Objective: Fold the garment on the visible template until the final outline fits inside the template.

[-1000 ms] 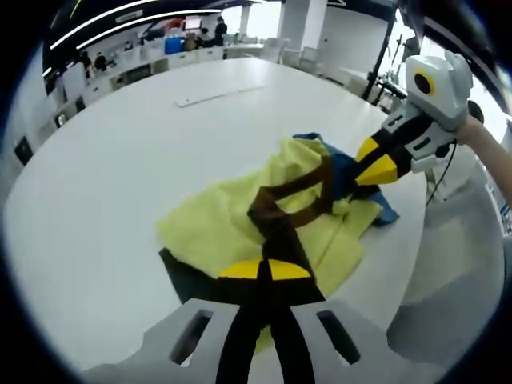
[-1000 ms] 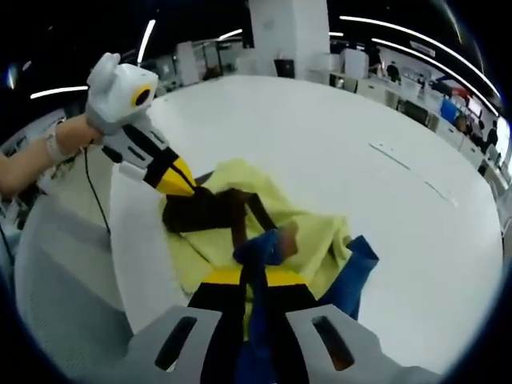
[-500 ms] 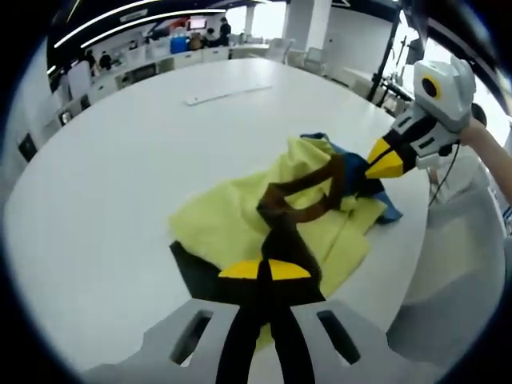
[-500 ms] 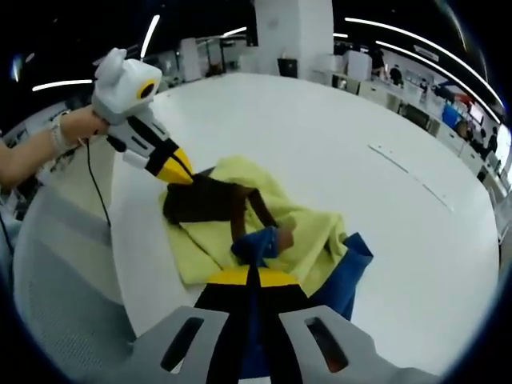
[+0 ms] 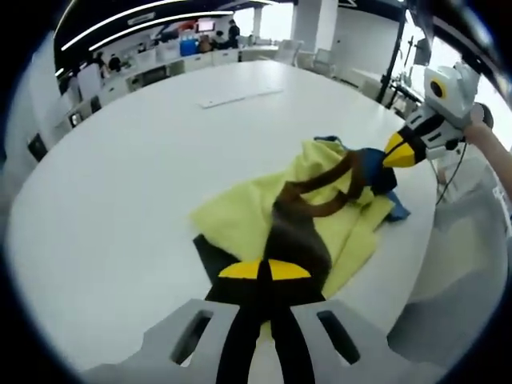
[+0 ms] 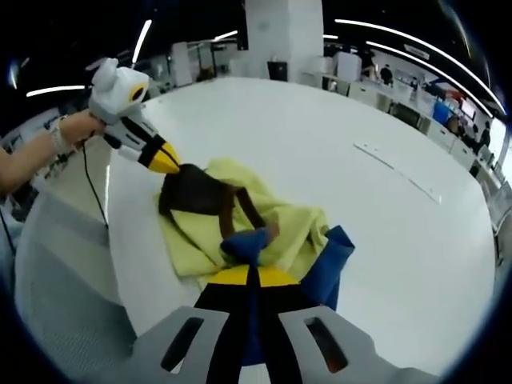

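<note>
The left claw (image 5: pixel 265 270) pinches the brown part of the garment (image 5: pixel 320 216); the right claw (image 6: pixel 251 276) pinches its blue part. The yellow cloth lies crumpled at the edge of the white counter (image 5: pixel 136 160).

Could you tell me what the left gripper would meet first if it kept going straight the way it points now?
The left gripper is shut on the garment's brown part, so it would likely push into the yellow cloth beyond, then perhaps the right gripper; depth is unclear.

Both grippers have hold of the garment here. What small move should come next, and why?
Probably draw the grippers apart to spread the garment flat: the left gripper pinches its brown part, the right gripper its blue part, and it lies bunched on the table.
</note>
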A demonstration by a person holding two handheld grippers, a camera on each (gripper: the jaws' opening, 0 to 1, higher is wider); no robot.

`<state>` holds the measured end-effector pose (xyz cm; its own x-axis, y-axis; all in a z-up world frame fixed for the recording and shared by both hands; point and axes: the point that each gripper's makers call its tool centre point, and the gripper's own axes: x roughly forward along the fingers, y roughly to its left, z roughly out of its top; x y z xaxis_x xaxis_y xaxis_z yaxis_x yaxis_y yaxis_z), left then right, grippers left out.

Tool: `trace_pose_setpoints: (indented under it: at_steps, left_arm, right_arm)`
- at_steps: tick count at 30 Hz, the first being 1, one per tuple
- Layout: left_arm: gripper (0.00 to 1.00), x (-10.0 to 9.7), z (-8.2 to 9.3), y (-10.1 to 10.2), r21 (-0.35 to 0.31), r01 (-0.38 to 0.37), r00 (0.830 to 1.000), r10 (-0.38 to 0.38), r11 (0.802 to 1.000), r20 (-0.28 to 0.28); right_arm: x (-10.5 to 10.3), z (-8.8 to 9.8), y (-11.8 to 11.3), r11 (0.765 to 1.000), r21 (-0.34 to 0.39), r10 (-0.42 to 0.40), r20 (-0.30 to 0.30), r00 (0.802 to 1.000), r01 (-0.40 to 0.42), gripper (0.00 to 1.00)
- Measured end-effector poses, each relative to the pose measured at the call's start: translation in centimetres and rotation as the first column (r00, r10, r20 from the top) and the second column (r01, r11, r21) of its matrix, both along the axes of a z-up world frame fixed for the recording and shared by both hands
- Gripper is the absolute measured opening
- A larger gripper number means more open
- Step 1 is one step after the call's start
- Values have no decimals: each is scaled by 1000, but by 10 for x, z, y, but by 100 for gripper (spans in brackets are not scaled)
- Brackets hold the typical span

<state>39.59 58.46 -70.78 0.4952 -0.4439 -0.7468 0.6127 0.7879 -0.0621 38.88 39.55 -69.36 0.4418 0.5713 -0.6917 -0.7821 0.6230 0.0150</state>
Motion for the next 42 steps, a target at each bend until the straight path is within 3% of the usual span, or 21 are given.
trace_pose_setpoints:
  at_steps: [24, 32, 42]
  left_arm:
    - [0, -3, 8, 17, -21, -48, 998, 49, 999, 42]
    - [0, 0, 20, 26, -24, -59, 996, 61, 998, 65]
    - [0, 6, 49, 31, -33, -69, 989, 73, 997, 129]
  right_arm:
    - [-5, 3, -39, 996, -18, -90, 15, 996, 91, 1]
    - [2, 17, -53, 993, -25, -115, 51, 992, 116, 1]
    - [13, 41, -55, 992, -28, -117, 120, 986, 121, 1]
